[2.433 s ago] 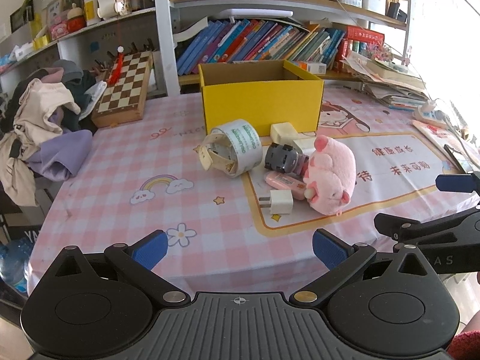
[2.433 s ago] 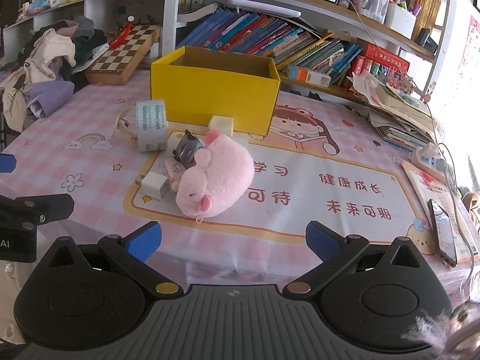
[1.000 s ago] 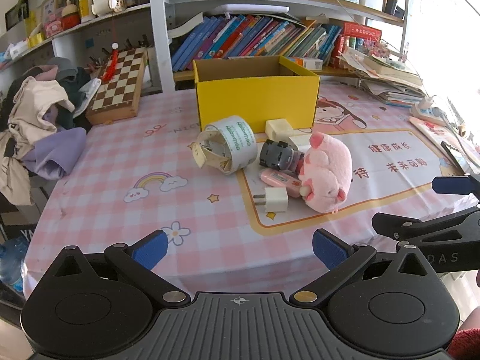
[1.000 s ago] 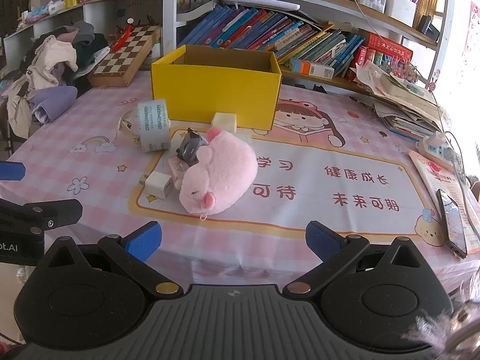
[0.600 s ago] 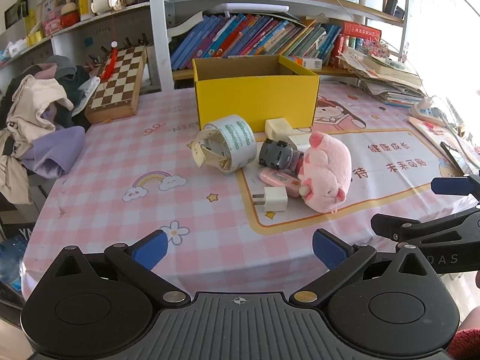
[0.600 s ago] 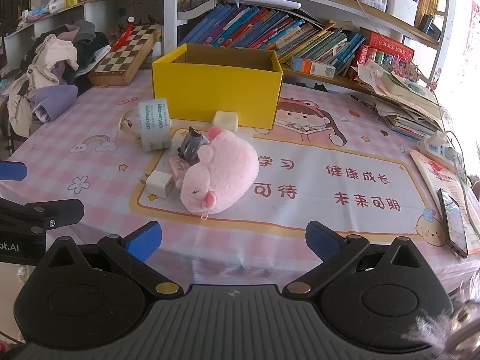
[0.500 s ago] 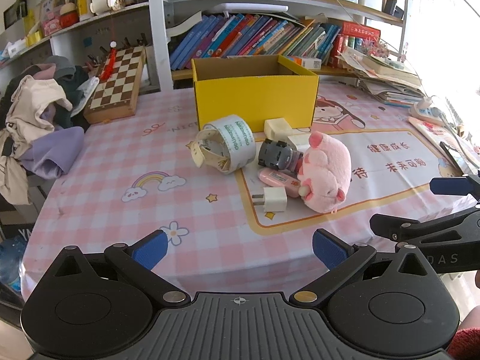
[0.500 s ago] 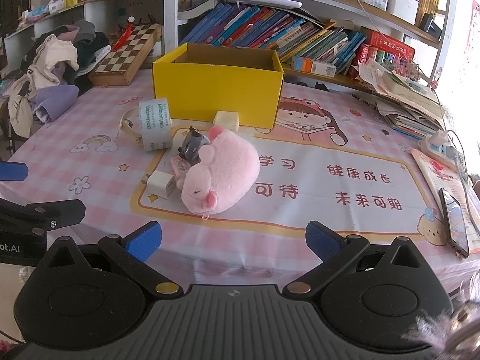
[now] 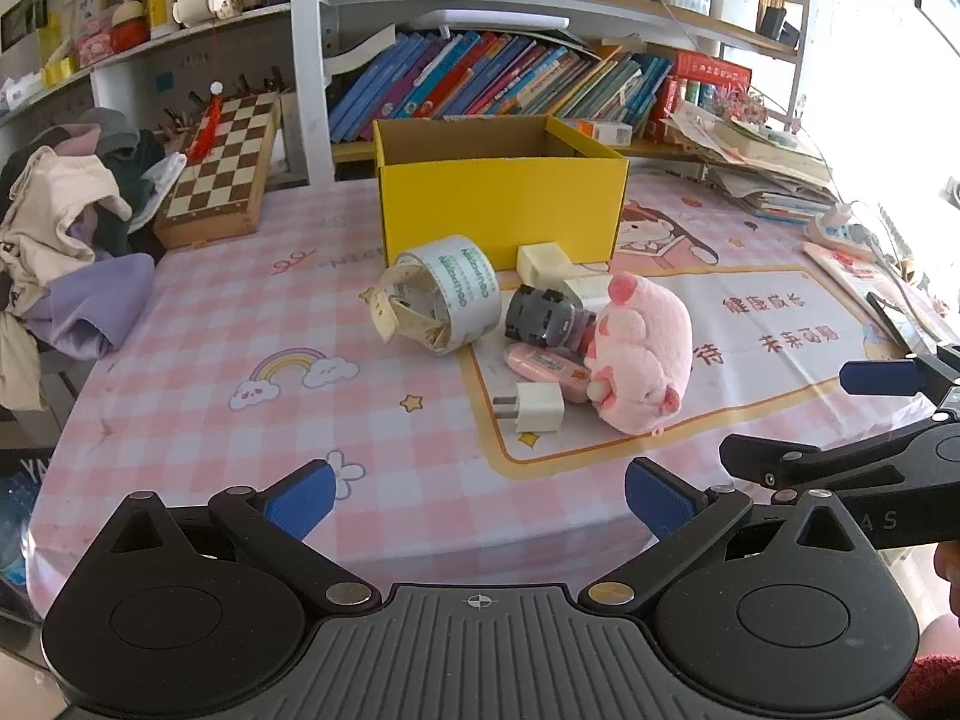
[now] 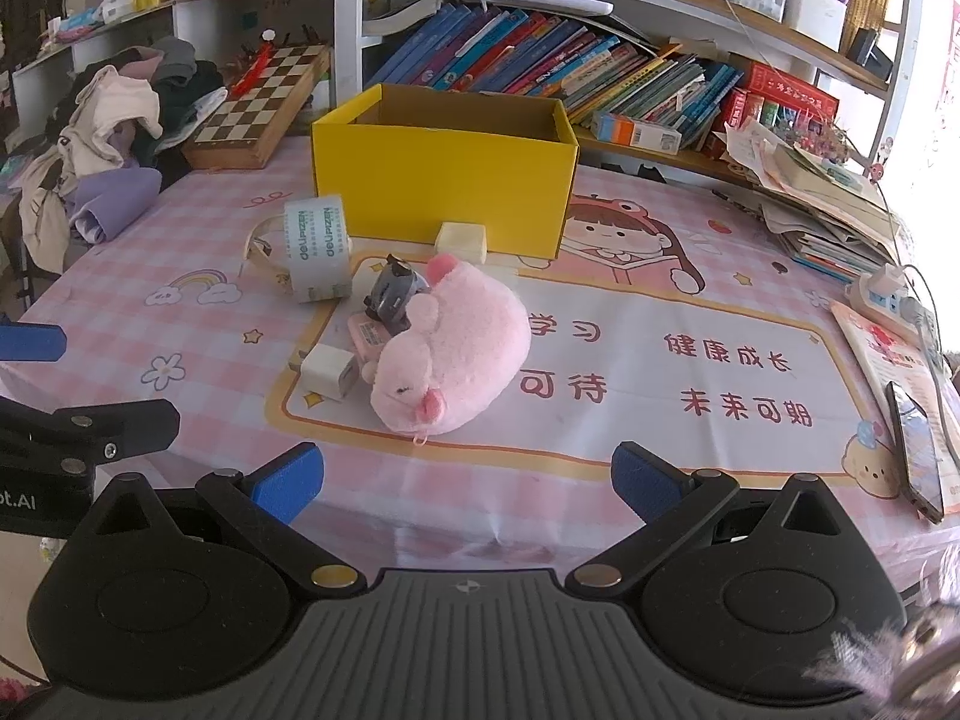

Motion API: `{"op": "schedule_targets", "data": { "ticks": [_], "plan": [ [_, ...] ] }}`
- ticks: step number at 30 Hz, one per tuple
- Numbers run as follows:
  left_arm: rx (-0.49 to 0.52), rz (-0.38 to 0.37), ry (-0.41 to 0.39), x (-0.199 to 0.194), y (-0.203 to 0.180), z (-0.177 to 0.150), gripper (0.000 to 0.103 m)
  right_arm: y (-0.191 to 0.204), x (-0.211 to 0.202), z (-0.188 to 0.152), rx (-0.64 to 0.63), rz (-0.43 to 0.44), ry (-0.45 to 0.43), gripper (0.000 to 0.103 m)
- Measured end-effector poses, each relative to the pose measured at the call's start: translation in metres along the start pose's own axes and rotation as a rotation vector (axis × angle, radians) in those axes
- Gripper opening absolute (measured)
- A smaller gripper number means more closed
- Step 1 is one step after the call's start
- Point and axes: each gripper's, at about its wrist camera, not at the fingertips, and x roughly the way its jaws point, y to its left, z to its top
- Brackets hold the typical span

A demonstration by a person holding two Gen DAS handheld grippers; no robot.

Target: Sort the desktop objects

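Note:
An open yellow box [image 9: 501,201] [image 10: 444,195] stands at the back of the pink checked table. In front of it lie a tape roll [image 9: 447,300] [image 10: 317,249], a cream block [image 9: 543,261] [image 10: 461,238], a dark grey cylinder [image 9: 540,315] [image 10: 393,291], a pink flat case [image 9: 546,363] [image 10: 367,336], a white charger plug [image 9: 537,407] [image 10: 330,372] and a pink plush pig [image 9: 642,354] [image 10: 456,348]. My left gripper [image 9: 477,498] is open and empty at the near table edge. My right gripper [image 10: 465,483] is open and empty, short of the pig.
A chessboard [image 9: 225,165] and a heap of clothes [image 9: 66,246] lie at the back left. Books fill the shelf [image 9: 510,84] behind the box. Papers, a power strip [image 10: 891,294] and a phone [image 10: 915,450] sit at the right edge.
Both grippers have edged a little closer to the objects and stay open. Nothing on the table has moved.

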Motion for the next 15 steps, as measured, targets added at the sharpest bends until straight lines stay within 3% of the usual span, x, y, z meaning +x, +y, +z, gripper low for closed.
{"op": "schedule_targets", "data": {
  "ticks": [15],
  "plan": [
    [-0.004,-0.005,0.014,0.014,0.005,0.006,0.103,-0.002,0.011,0.009,-0.014,0.008,0.023,0.103]
  ]
}}
